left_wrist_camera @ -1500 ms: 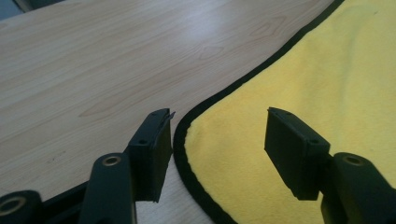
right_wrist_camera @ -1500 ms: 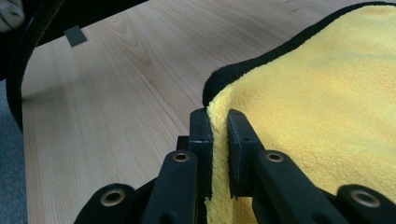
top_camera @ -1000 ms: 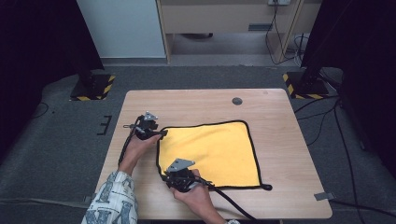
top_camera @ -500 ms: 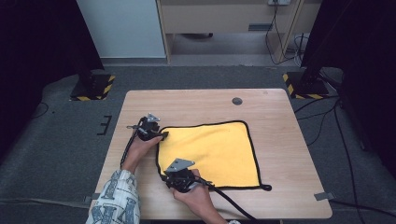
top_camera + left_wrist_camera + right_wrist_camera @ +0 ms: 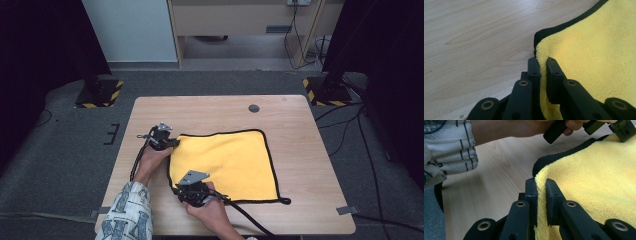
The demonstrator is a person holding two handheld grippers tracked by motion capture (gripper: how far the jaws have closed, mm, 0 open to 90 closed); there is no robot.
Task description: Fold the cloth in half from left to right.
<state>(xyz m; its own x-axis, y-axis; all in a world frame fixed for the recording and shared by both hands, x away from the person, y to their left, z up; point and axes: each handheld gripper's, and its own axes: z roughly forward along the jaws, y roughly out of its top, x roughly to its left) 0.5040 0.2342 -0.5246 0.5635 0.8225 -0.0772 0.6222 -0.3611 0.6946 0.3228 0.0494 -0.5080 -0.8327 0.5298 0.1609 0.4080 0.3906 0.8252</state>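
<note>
A yellow microfibre cloth (image 5: 225, 162) with black edging is spread flat on the wooden table (image 5: 300, 125). Its far-left corner is pinched between the jaws of the left gripper (image 5: 172, 143) — the pile is seen pressed between them in the left gripper view. The near-left corner is clamped likewise by the right gripper (image 5: 186, 192) — both corners are slightly raised.

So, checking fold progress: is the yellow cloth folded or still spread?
Spread: the yellow cloth lies flat in one layer, left gripper and right gripper each pinching a corner.
</note>
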